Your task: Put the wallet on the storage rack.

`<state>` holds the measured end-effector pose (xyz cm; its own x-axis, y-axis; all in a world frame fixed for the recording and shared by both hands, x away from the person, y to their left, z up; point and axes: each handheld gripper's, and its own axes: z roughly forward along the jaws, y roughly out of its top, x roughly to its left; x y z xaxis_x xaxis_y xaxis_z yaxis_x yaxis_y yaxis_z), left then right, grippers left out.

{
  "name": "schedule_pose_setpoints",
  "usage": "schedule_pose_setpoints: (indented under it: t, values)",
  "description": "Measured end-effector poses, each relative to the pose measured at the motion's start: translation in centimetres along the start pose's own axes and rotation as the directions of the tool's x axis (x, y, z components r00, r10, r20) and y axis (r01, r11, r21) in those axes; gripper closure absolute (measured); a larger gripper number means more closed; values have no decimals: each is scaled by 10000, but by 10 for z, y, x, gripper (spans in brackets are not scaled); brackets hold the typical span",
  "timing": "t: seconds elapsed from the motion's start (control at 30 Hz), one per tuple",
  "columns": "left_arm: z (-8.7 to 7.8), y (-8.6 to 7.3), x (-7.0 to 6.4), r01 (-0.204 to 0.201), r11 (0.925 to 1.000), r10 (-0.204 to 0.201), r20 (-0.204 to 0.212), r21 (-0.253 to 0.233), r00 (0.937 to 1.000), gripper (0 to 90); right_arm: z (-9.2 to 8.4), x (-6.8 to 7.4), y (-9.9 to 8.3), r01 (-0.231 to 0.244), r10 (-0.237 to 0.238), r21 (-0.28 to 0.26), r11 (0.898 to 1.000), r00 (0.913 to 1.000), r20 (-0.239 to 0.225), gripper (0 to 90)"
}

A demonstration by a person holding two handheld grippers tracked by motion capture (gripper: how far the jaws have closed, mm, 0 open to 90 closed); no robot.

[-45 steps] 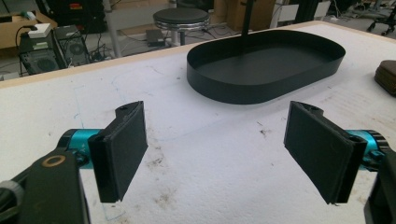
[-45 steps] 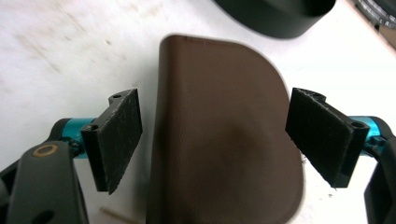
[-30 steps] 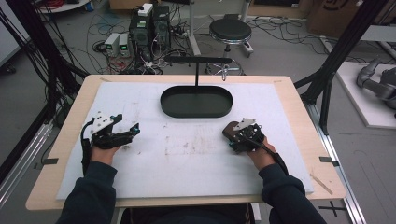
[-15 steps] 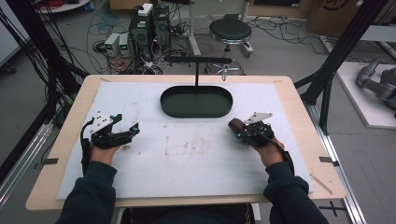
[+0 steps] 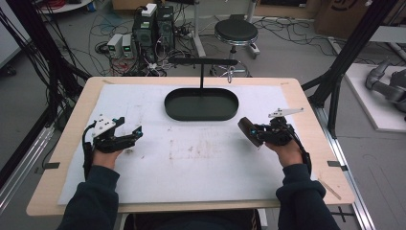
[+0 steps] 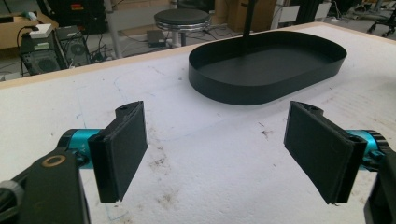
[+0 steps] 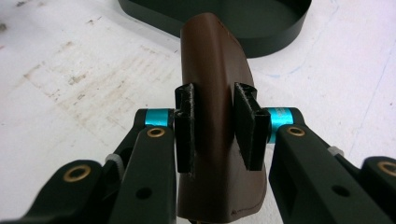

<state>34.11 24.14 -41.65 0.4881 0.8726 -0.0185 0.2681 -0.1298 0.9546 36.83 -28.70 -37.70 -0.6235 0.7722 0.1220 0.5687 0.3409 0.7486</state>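
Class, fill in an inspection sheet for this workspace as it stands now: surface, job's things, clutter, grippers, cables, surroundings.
Surface: wooden table under a white sheet, stained with brown marks near the middle.
Job's things: black oval tray with an upright T-shaped stand, nothing inside; brown leather pouch.
Clutter: nothing seen on the sheet.
Grippers: left gripper open, holding nothing; right gripper shut on the pouch, near the tray.
Cables: tangled on the floor beyond the table.
Surroundings: round stool, computer boxes, black frame posts.
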Motion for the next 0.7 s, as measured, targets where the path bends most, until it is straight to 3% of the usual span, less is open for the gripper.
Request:
schedule_pose_setpoints:
  t: [0.1,0.2,0.4,0.7]
  values:
    - [0,0,0,15,10000,-15,-25,-13,10000,212,4,-9,-5,-497,500,343,9982,9987,-77,711]
    - [0,0,0,34,10000,-34,-19,-2,10000,212,4,-17,-7,-965,968,198,9951,9951,-176,706]
    - [1,0,-1,-6,10000,6,11,12,10000,212,4,-27,-8,-1189,1206,-374,9922,9917,456,688]
    - [1,0,-1,4,10000,-4,-3,19,10000,212,3,-27,-8,-951,1005,-749,9926,9923,721,648]
